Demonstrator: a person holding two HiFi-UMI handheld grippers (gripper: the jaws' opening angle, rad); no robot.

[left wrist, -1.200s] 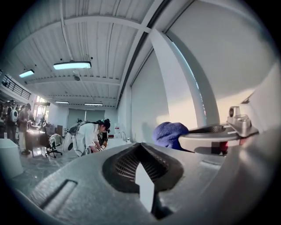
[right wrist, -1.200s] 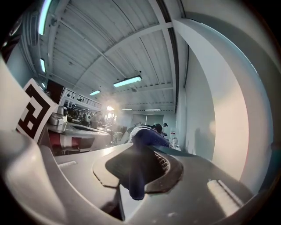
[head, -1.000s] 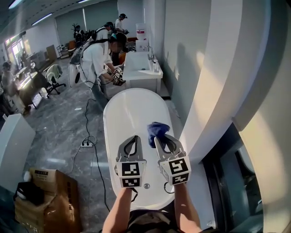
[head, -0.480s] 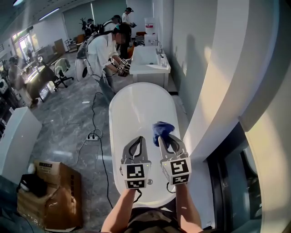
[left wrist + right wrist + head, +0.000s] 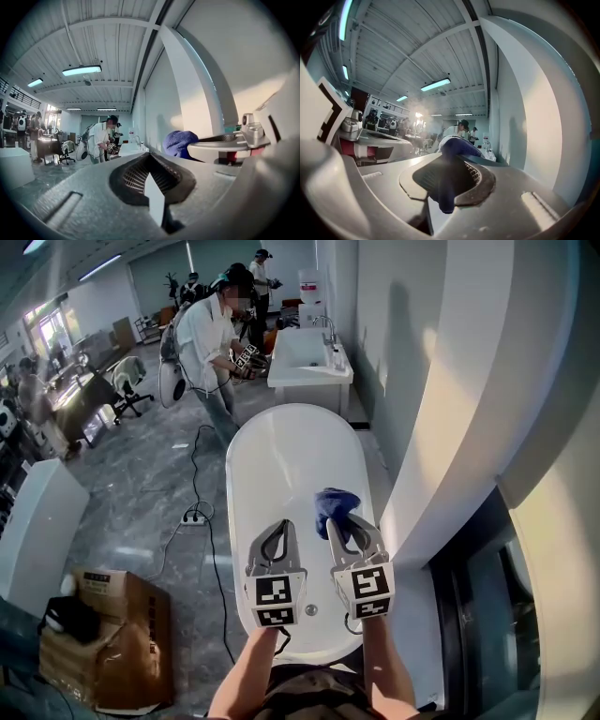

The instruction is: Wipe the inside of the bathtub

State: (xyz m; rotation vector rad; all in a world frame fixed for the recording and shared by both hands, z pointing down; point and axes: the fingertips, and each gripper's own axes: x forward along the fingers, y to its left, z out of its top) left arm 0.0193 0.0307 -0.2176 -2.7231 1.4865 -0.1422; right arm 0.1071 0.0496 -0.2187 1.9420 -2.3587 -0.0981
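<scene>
A white oval bathtub (image 5: 281, 456) stretches away from me in the head view. Both grippers hover above its near end, side by side. My right gripper (image 5: 343, 521) is shut on a blue cloth (image 5: 334, 504), which bunches out past its tips over the tub's right side; in the right gripper view the blue cloth (image 5: 454, 161) fills the space between the jaws. My left gripper (image 5: 279, 526) is shut and holds nothing. The left gripper view shows the blue cloth (image 5: 180, 143) to its right. The tub drain (image 5: 310, 610) lies between the two marker cubes.
A person (image 5: 217, 343) bends over a white sink cabinet (image 5: 309, 367) beyond the tub's far end. A power strip and cable (image 5: 194, 517) lie on the floor to the left. Cardboard boxes (image 5: 112, 638) stand at lower left. A white wall (image 5: 441, 427) runs along the tub's right.
The head view has shifted slightly so the tub sits lower and more centred. Both grippers keep their places side by side over the near end, the cloth still held.
</scene>
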